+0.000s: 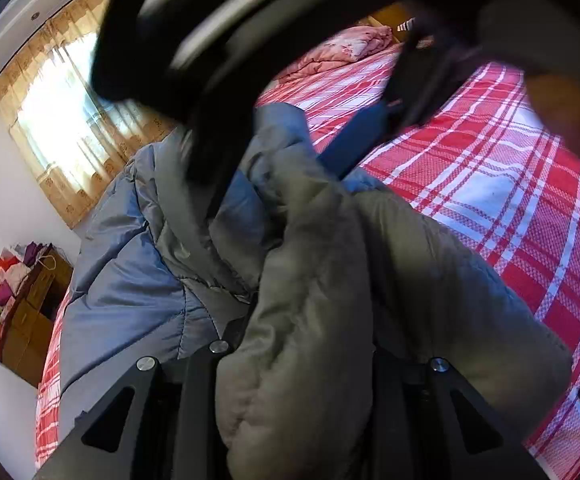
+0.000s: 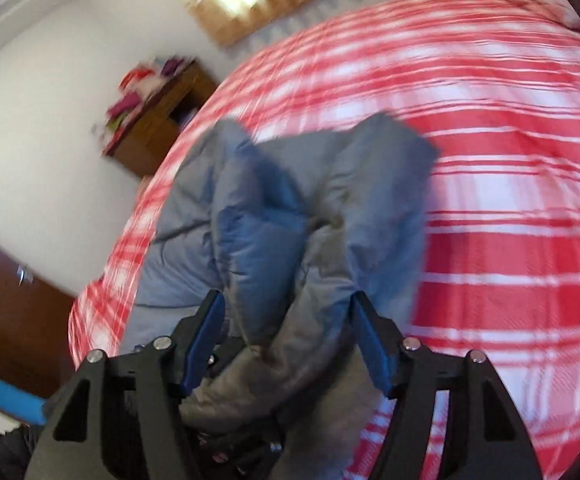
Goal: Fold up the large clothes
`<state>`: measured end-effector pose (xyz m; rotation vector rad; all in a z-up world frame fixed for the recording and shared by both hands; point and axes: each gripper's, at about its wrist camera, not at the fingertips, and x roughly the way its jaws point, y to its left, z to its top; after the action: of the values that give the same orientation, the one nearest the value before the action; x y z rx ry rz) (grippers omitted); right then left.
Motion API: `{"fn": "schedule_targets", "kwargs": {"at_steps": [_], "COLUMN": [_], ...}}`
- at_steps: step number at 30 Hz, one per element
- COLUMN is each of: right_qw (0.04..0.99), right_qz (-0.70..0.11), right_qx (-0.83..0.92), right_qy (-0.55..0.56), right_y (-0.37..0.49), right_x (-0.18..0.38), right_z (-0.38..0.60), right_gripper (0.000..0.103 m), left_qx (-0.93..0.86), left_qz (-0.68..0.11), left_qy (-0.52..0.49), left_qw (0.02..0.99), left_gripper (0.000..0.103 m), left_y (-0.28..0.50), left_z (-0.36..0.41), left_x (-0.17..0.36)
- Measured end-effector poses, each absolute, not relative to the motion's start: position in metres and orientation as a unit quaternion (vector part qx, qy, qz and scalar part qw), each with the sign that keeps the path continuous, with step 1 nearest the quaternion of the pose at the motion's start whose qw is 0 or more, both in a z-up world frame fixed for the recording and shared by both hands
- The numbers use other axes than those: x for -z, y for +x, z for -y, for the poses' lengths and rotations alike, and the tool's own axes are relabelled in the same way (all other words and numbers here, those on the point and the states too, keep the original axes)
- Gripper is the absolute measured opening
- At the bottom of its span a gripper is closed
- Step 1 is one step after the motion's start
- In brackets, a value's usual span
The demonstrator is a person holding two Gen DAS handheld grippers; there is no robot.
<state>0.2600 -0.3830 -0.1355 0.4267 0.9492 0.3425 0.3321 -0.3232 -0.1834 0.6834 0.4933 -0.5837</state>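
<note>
A padded blue-grey jacket [image 1: 129, 280] with a grey-green lining lies bunched on the bed. In the left wrist view a thick fold of the lining [image 1: 330, 300] bulges up over my left gripper [image 1: 294, 272] and buries its fingers, which look clamped on it. My right gripper is a blurred black shape above the jacket there, with its blue pad [image 1: 354, 148] touching the fabric. In the right wrist view my right gripper [image 2: 285, 298] stands open. Its blue pads [image 2: 205, 340] sit either side of a jacket fold [image 2: 290, 260] without squeezing it.
The bed carries a red-and-white plaid sheet [image 2: 510, 200], with a rumpled pink quilt [image 1: 350, 48] at its far end. A wooden cabinet [image 2: 157, 120] piled with clothes stands against the white wall. A curtained window [image 1: 69, 120] is beyond the bed.
</note>
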Motion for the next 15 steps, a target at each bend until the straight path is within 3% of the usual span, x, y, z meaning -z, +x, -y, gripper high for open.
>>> {"fn": "schedule_targets", "kwargs": {"at_steps": [2,3,6,15], "right_qw": [0.861,0.863,0.861,0.851], "right_qz": [-0.451,-0.452,-0.456,-0.453], "right_qx": [-0.163,-0.162,-0.157,-0.135], "right_qy": [0.17,0.157,0.163,0.229], "right_y": [0.267,0.27,0.27,0.258], "right_x": [0.138,0.14,0.151,0.179], "right_z": [0.375,0.374,0.385,0.416], "right_gripper": [0.055,0.038,0.017,0.013], "left_qx": [0.283,0.285,0.295,0.392], "left_qz": [-0.232,-0.231,-0.228,-0.207], "left_qy": [0.328,0.328,0.33,0.361], "left_qw": [0.871,0.87,0.867,0.821], "left_gripper": [0.027,0.027,0.028,0.047], "left_y": [0.331,0.331,0.327,0.266], "left_z": [0.321,0.321,0.317,0.265], "left_x": [0.185,0.186,0.185,0.153]}}
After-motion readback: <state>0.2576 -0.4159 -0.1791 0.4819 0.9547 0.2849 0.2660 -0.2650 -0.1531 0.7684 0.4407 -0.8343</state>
